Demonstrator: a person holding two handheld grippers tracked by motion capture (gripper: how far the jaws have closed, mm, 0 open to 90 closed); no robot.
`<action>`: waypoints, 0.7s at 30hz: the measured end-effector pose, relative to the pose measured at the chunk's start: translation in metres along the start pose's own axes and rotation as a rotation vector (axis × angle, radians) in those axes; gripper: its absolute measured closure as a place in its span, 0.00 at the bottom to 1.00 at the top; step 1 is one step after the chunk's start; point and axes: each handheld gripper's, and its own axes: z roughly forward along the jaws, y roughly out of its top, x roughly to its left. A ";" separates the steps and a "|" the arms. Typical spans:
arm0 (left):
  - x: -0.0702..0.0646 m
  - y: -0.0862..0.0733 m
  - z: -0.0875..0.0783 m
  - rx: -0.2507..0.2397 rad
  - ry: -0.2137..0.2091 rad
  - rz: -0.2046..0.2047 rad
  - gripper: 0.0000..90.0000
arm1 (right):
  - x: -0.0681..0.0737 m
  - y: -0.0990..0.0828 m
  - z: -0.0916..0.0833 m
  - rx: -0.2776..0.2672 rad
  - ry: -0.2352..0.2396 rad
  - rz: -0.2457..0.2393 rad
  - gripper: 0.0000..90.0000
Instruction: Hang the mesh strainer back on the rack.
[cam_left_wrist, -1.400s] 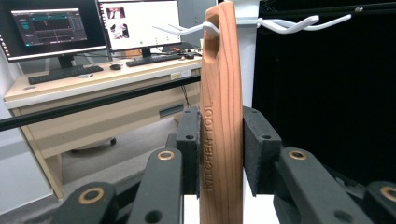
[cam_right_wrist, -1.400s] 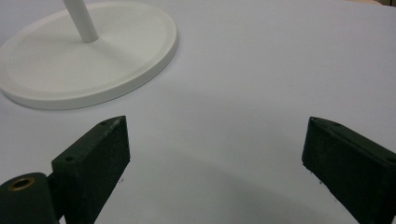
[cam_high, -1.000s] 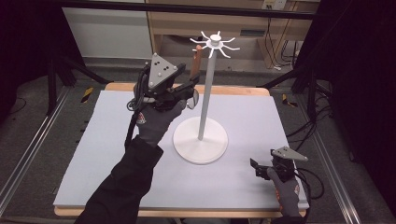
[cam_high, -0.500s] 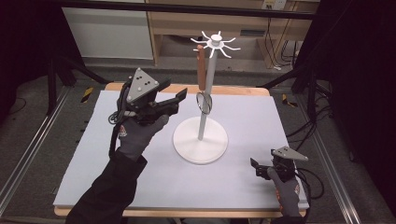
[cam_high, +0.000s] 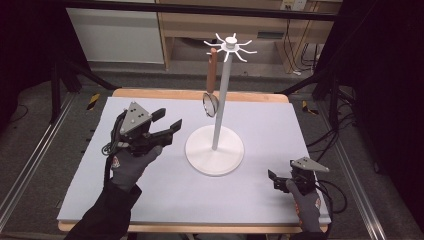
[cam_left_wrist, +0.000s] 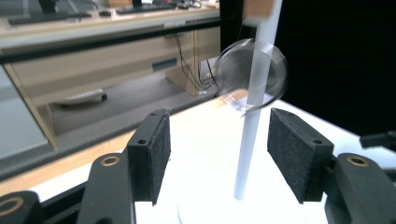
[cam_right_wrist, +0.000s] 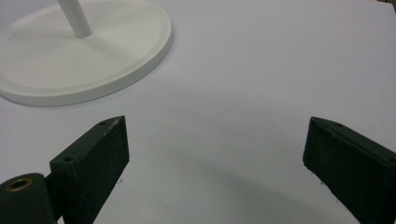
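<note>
High view shows the left gripper (cam_high: 167, 129) lowered away from the stand (cam_high: 215, 156), jaws just opened and empty, leaving the strainer (cam_high: 210, 104) hanging on a hook, hanging apparently done; right gripper (cam_high: 280, 180) rests open on the table (cam_high: 280, 125).

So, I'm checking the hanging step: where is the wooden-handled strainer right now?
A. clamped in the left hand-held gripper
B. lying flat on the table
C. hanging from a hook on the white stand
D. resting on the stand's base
C: the strainer dangles from a hook on the white stand, apart from the open left hand-held gripper.
</note>
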 end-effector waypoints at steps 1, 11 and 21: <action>0.002 -0.006 0.000 0.007 0.002 -0.009 0.43 | 0.000 0.000 0.000 0.001 -0.001 -0.009 0.08; 0.032 -0.082 -0.006 0.159 0.064 -0.088 0.41 | -0.001 -0.002 0.002 0.019 -0.007 -0.007 0.08; 0.059 -0.136 -0.016 0.239 0.139 -0.150 0.39 | 0.000 -0.003 0.004 0.036 -0.010 -0.013 0.08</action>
